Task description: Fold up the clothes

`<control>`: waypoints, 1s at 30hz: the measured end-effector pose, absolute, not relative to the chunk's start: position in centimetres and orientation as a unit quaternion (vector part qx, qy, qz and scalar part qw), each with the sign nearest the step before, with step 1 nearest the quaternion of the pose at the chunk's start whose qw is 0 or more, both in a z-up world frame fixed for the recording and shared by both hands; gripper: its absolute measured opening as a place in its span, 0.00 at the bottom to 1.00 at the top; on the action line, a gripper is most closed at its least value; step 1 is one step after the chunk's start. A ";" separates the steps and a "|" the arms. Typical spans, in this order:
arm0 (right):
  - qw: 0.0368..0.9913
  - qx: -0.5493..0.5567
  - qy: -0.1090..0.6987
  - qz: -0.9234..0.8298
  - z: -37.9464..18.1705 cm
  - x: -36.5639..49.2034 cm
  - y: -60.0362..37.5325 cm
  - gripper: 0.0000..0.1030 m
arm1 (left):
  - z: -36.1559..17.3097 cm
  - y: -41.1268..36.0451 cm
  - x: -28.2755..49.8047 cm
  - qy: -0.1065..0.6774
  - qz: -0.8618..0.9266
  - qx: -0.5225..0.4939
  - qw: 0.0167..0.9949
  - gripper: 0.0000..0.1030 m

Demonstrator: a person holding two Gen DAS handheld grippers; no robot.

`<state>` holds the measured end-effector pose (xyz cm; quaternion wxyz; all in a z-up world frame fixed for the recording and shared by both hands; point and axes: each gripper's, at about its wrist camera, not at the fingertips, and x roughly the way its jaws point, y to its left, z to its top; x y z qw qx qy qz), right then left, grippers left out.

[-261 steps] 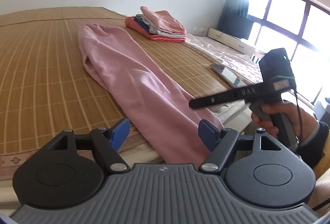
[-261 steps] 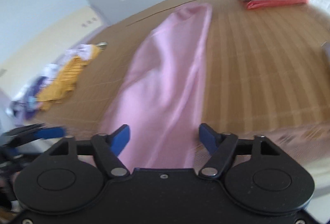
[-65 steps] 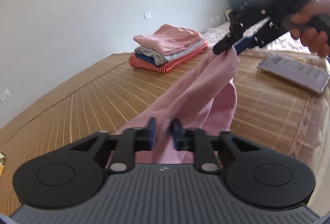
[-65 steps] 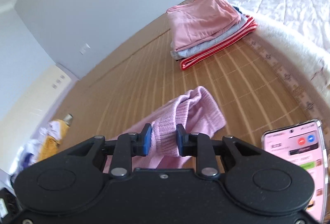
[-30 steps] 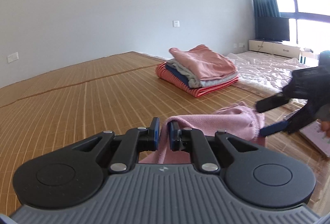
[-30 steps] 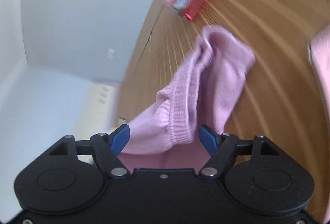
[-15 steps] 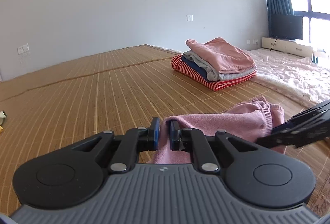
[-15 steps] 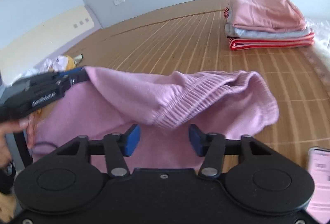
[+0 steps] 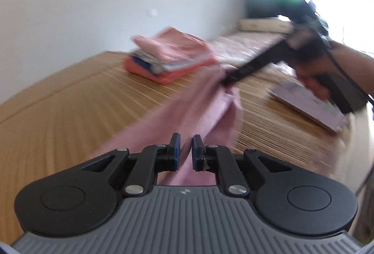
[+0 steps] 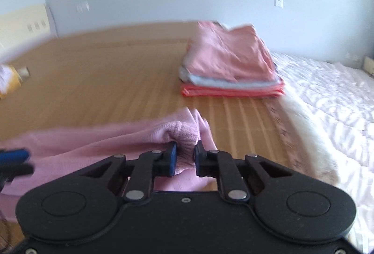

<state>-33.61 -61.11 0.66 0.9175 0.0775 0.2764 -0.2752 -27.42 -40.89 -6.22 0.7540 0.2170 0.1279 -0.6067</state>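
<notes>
Pink cloth [image 9: 187, 111] stretches between our two grippers above the bamboo mat [image 9: 70, 102]. Our left gripper [image 9: 185, 151] has its jaws narrow, pinching one end. Our right gripper [image 10: 185, 155] has its jaws closing on the ribbed end, which sits between them. Nearby, folded clothes [image 10: 231, 67] lie stacked on the mat.

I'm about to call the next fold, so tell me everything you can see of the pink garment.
The pink garment is soft knit with a ribbed band, stretched in a sagging strip above the bamboo mat. The left gripper is shut on one part. The right gripper is closing, ribbed band bunched between its pads.
</notes>
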 end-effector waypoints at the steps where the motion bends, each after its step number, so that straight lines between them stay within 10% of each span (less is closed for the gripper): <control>1: 0.912 0.073 0.288 -0.283 0.4 -33.6 -61.2 0.21 | -6.5 -41.1 -27.7 0.130 -0.608 0.217 0.752 0.13; 18: 0.956 0.127 0.154 -0.215 4.8 -29.9 -64.3 0.17 | -1.7 -42.9 -19.7 -0.037 -0.394 0.280 0.874 0.11; 26: 0.959 0.096 0.158 -0.216 5.4 -27.2 -63.8 0.12 | -0.6 -41.1 -19.8 0.022 -0.462 0.225 0.857 0.13; 29: 0.957 0.108 0.157 -0.217 5.5 -28.0 -64.2 0.12 | -2.0 -40.0 -20.8 0.044 -0.487 0.225 0.843 0.38; 30: 0.957 0.113 0.156 -0.215 5.6 -28.2 -64.3 0.12 | -2.4 -39.7 -21.0 0.049 -0.492 0.228 0.839 0.60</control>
